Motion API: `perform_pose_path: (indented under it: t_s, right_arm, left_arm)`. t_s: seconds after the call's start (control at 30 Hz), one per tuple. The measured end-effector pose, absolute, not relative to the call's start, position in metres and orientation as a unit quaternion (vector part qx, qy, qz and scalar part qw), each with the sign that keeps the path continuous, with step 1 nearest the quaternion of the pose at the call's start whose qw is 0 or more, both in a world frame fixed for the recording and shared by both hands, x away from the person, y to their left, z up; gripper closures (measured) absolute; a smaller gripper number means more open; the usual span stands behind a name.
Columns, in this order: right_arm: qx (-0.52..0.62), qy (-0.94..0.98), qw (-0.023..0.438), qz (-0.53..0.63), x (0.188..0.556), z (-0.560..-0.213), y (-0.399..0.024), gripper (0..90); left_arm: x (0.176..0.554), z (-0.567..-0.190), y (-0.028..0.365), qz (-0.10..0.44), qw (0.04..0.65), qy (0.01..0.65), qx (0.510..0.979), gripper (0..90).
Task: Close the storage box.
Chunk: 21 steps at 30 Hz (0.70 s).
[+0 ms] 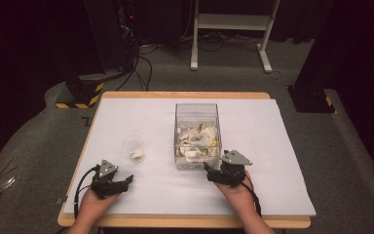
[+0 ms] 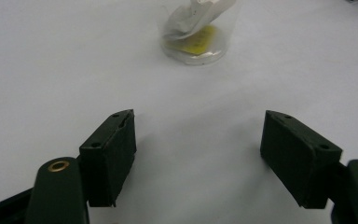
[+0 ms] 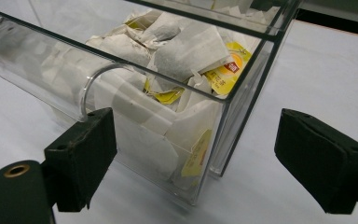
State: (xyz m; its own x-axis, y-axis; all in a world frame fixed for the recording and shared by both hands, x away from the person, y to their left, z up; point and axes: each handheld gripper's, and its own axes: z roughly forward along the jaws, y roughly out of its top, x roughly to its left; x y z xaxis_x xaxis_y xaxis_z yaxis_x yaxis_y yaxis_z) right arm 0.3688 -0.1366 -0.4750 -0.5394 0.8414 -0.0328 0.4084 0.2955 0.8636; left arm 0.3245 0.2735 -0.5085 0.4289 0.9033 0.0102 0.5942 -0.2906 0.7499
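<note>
Two sets of jaws spread wide: your right gripper (image 1: pixel 213 171) has the tea-bag box (image 1: pixel 197 139) at twelve o'clock, nearer than your left gripper (image 1: pixel 126 182).

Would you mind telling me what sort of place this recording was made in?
Probably a lab or recording studio rather than a home: dark curtains surround a white-covered table, cables trail over grey carpet by an equipment rack, and hazard-striped weights sit on the floor. A clear box of tea bags suggests a staged task.
</note>
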Motion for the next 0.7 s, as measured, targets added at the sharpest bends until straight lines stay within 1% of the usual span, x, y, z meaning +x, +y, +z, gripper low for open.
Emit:
perform_pose_path:
  t_s: [0.7]
  right_arm:
    - [0.435, 0.748, 0.262, 0.427, 0.398, -0.476, -0.13, 12.7]
  left_arm:
    - [0.325, -0.508, 0.274, 0.223, 0.345, 0.485, 0.772, 26.6]
